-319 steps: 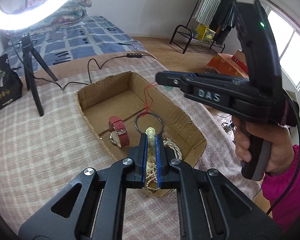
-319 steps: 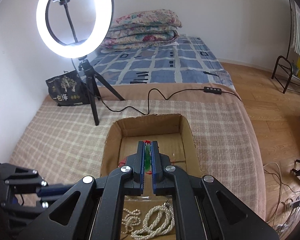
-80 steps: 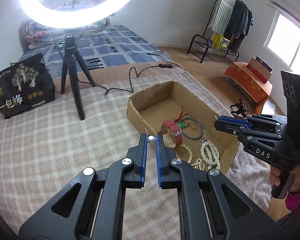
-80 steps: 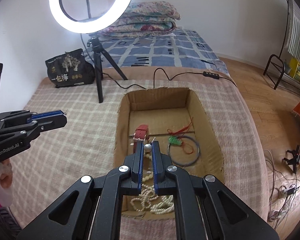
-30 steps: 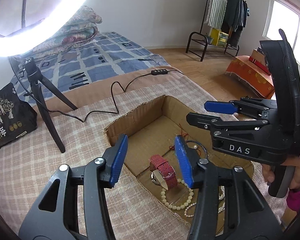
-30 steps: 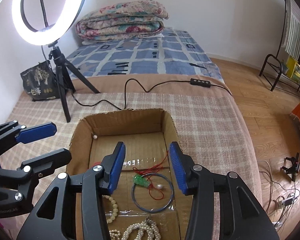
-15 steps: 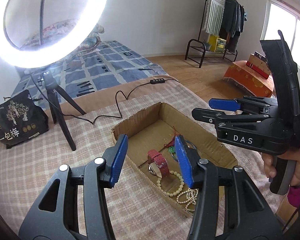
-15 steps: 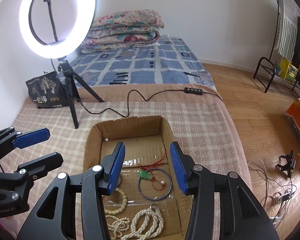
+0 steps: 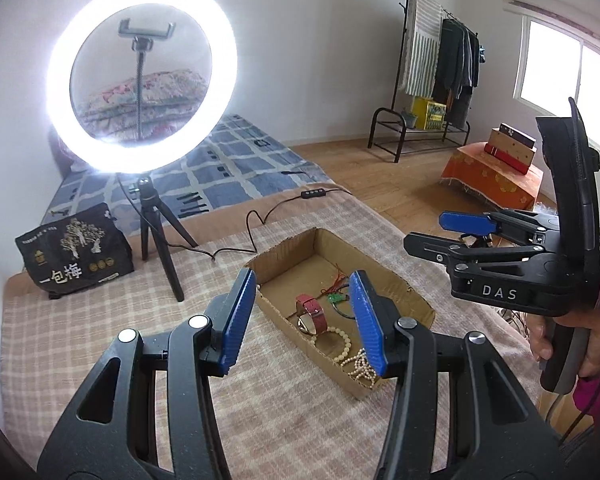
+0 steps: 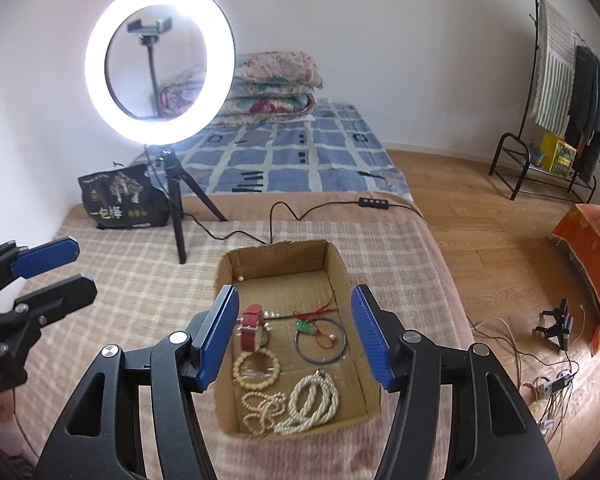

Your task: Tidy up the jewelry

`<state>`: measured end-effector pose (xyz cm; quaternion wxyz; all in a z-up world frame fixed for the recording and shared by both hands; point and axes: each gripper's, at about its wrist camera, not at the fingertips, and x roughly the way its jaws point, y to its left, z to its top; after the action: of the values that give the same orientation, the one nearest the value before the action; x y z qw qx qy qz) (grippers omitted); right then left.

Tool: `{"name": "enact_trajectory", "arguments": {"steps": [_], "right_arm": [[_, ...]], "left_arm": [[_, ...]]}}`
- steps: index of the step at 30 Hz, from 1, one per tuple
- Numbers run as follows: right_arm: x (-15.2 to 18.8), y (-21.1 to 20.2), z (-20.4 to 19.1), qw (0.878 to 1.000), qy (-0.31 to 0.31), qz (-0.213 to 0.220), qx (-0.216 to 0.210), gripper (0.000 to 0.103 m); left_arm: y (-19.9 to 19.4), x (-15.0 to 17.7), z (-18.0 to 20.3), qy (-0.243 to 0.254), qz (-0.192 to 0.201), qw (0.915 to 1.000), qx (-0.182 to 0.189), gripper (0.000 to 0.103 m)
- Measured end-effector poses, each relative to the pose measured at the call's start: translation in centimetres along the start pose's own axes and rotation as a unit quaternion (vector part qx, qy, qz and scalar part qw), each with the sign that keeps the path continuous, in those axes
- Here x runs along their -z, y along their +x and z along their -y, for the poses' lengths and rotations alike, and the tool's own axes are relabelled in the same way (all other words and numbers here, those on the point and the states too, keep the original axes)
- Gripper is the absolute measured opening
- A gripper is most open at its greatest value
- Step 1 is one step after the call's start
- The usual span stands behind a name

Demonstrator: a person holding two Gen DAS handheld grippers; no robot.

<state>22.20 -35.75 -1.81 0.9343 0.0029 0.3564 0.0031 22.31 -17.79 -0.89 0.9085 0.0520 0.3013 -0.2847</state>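
Jewelry sits in the cardboard box (image 10: 342,276) on the bed (image 10: 112,280), between the right gripper (image 10: 294,336) fingers, which are opening and empty. Left gripper (image 9: 302,316) stands open, empty. Only the right view shows the pearl (image 10: 241,278) at 11 o'clock. The box runs 6 to 12; bare blanket surrounds it.

Open cardboard box (image 10: 342,268) on checked blanket holds red-strap watch (image 10: 252,326), bead bracelet (image 10: 256,368), pearl strands (image 10: 300,404), blue bangle (image 10: 320,342).
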Motion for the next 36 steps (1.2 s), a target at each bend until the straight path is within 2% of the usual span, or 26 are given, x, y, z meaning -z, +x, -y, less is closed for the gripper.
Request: {"name": "enact_trajectory", "arguments": {"steps": [2, 4, 7, 13, 20, 25, 29, 36], "right_arm": [[0.3, -1.3, -0.4, 1.000, -0.001, 0.008, 0.002, 0.061], [0.7, -2.5, -0.8, 1.000, -0.003, 0.017, 0.007, 0.067], [1.5, -4.4, -1.4, 1.000, -0.006, 0.028, 0.012, 0.068], [3.5, -7.0, -2.2, 0.999, -0.005, 0.039, 0.027, 0.072], [6.1, -8.1, -2.6, 0.998, 0.003, 0.039, 0.049, 0.074], [6.9, -8.6, -2.7, 0.997, 0.010, 0.038, 0.060, 0.075], [7.4, -9.0, -2.8, 0.996, 0.006, 0.045, 0.075, 0.075], [7.8, -9.5, -3.2, 0.996, 0.012, 0.057, 0.069, 0.075]], "left_arm": [[-1.5, 0.3, 0.2, 0.002, 0.007, 1.0000, -0.003, 0.052], [-2.9, 0.7, 0.3, 0.004, 0.014, 0.9999, -0.005, 0.060], [-4.8, 1.3, 0.5, 0.007, 0.025, 0.9996, -0.012, 0.066], [-7.8, 2.9, 1.0, 0.011, 0.037, 0.9991, -0.018, 0.069], [-9.5, 4.8, 1.3, 0.011, 0.043, 0.9987, -0.024, 0.077], [-10.0, 6.1, 0.9, 0.003, 0.046, 0.9985, -0.029, 0.080], [-10.2, 7.0, 0.7, -0.006, 0.045, 0.9985, -0.031, 0.087], [-11.0, 7.6, 1.6, 0.011, 0.043, 0.9982, -0.041, 0.090]]}}
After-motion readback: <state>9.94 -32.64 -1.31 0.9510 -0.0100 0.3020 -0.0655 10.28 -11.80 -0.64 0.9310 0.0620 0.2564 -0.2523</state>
